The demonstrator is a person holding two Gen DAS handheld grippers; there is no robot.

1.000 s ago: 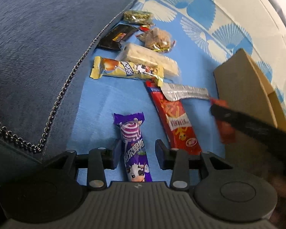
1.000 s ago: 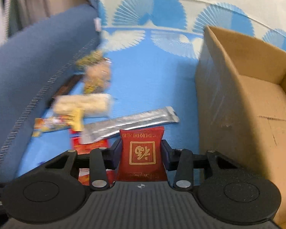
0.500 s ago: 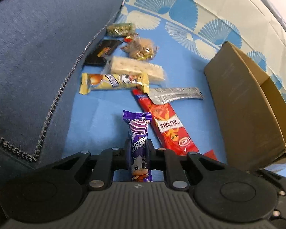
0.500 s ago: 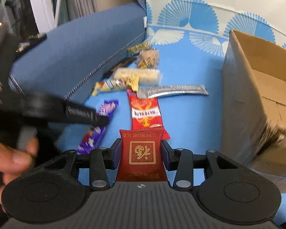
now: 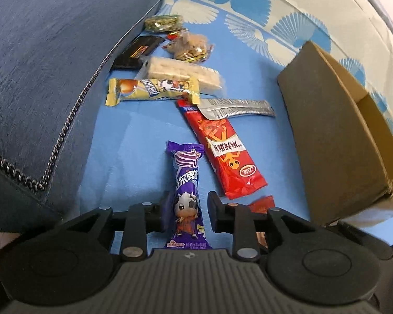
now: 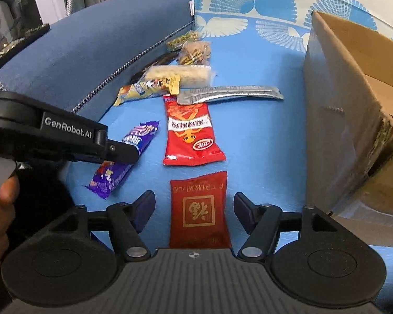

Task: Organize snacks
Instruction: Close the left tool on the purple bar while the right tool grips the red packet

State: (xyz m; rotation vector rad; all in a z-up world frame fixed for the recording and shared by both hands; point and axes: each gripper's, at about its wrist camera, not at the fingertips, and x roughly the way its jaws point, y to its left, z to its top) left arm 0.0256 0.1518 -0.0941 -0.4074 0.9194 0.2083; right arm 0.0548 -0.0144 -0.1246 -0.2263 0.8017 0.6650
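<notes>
My left gripper [image 5: 187, 213] is open, its jaws either side of a purple cow-print snack bar [image 5: 187, 183] lying on the blue mat; the bar also shows in the right wrist view [image 6: 128, 157]. My right gripper [image 6: 194, 209] is open, with a dark red packet [image 6: 199, 212] lying flat between its jaws on the mat. A long red snack pack [image 6: 190, 133], a silver stick pack [image 6: 230, 94], a yellow bar [image 5: 152, 90], a white wafer pack [image 5: 183, 72] and smaller snacks lie beyond. The cardboard box [image 6: 353, 91] stands at the right.
A blue sofa cushion [image 5: 52, 52] with a beaded seam borders the mat on the left. The left gripper's body [image 6: 55, 136] and the hand holding it fill the left of the right wrist view. A fan-patterned cloth [image 6: 249, 7] lies behind.
Both grippers have opened. The right one let go of the dark red packet, which now lies on the mat. The left one released the purple bar it had closed on half a second ago.
</notes>
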